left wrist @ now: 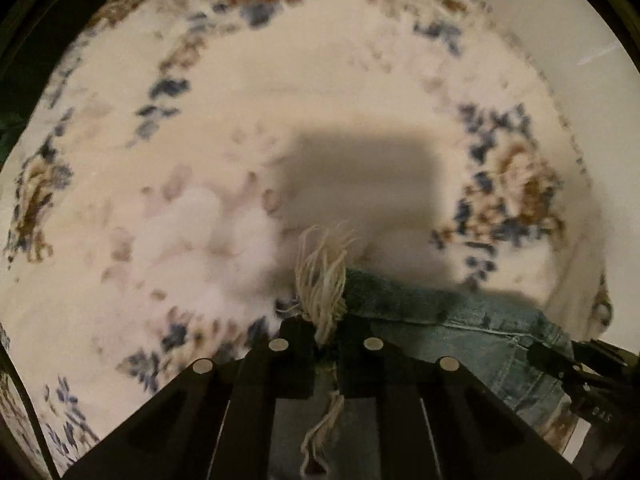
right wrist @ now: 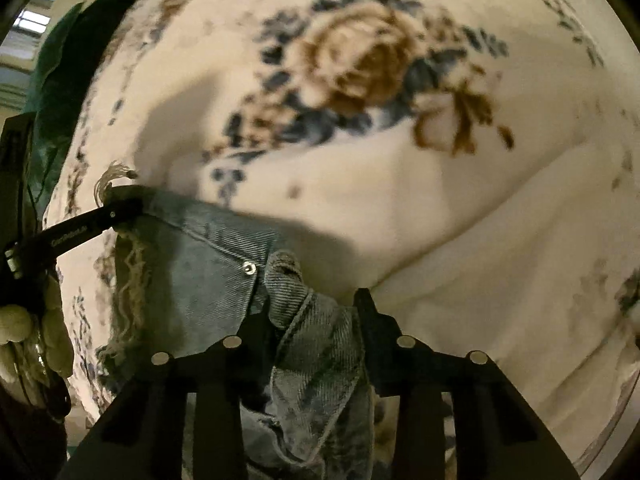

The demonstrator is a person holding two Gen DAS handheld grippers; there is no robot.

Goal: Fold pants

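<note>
Blue denim pants (right wrist: 200,256) with frayed white threads hang between my two grippers above a floral bedspread. My left gripper (left wrist: 326,332) is shut on the frayed edge (left wrist: 322,280) of the denim; the cloth (left wrist: 460,320) runs off to the right toward the right gripper's fingers (left wrist: 560,364). My right gripper (right wrist: 316,312) is shut on a bunched fold of denim (right wrist: 316,356) near a metal rivet (right wrist: 249,268). The left gripper (right wrist: 116,206) shows at the left of the right wrist view, pinching the frayed corner.
A cream bedspread (left wrist: 280,100) with blue and brown flower prints (right wrist: 360,60) fills both views below the pants. A dark green cloth (right wrist: 60,80) lies at the bed's left edge. The person's hand (right wrist: 24,328) shows at the far left.
</note>
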